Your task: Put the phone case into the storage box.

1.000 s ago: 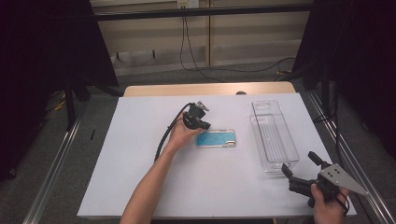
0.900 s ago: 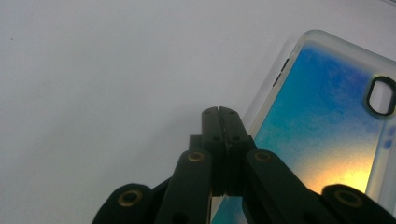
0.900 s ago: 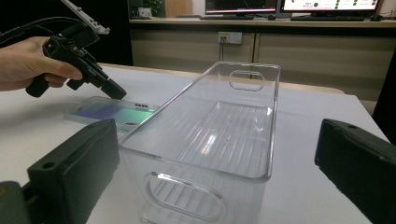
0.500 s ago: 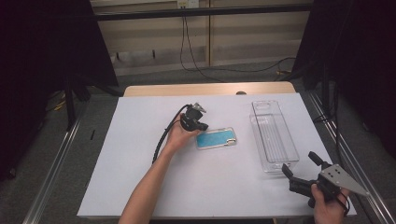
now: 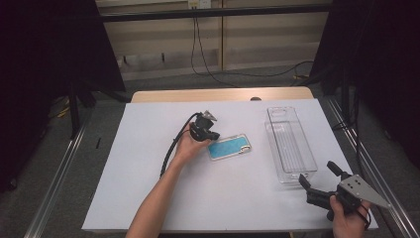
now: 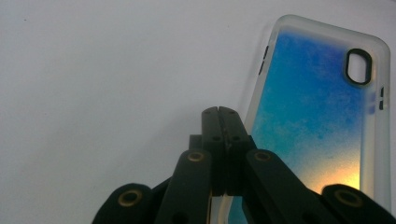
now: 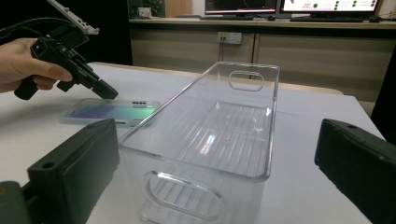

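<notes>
Your shut left gripper sits at the phone case's edge; the right one waits open by the bin.

Nearest you, your right gripper (image 5: 318, 184) holds its jaws wide at the clear bin (image 5: 289, 144), likely to steady it. Farther out, your left gripper (image 6: 223, 116), jaws pressed together with nothing between them, rests its tip at the near long edge of the blue phone case (image 6: 322, 112), perhaps touching, probably to nudge it.

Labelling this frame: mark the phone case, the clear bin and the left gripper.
phone case (image 5: 229, 147): high view, middle of its blue back.
clear bin (image 7: 233, 114): right gripper view, ribbed floor inside.
left gripper (image 6: 218, 112): left gripper view, tips of its closed jaws.
</notes>
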Action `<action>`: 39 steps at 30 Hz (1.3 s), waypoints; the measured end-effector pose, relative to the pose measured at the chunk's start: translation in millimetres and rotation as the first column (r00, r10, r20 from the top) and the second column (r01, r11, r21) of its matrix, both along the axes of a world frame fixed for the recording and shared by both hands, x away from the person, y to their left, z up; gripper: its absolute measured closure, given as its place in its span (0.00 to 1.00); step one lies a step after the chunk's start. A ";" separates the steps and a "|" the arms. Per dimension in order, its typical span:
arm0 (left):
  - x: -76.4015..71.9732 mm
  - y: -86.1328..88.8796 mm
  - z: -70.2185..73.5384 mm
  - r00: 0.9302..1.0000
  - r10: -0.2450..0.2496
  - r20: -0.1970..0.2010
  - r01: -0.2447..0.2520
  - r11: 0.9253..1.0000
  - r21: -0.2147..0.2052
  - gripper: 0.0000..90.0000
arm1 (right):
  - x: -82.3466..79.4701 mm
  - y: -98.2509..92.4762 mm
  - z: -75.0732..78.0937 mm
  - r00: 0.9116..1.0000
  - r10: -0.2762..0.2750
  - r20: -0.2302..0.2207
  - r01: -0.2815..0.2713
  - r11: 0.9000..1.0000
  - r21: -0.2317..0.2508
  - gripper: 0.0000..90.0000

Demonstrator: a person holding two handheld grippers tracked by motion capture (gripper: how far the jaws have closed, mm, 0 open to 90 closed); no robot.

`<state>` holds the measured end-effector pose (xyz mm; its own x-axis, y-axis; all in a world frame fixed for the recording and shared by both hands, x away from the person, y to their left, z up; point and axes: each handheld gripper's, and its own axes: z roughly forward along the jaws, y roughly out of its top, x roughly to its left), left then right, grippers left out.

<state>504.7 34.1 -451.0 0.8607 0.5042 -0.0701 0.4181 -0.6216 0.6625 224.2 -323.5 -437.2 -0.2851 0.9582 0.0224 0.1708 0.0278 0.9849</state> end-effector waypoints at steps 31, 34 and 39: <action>-13.5 8.7 -0.2 1.000 0.009 0.002 -0.009 1.000 -0.004 1.00 | -0.4 0.0 0.0 1.000 0.000 0.001 0.000 1.000 -0.010 0.00; -14.3 11.0 -0.4 1.000 0.007 -0.005 -0.007 1.000 -0.008 1.00 | -0.3 0.7 -0.1 1.000 -0.001 0.001 0.001 1.000 -0.010 0.00; -16.1 12.7 0.0 1.000 0.004 -0.009 -0.004 1.000 -0.007 1.00 | -0.4 0.3 -0.1 1.000 -0.002 0.001 0.002 1.000 -0.009 0.00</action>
<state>488.6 46.7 -450.9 0.8582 0.5069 -0.0809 0.4260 -0.6155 0.6631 223.8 -323.3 -437.3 -0.2831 0.9590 0.0135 0.1702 0.0364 0.9847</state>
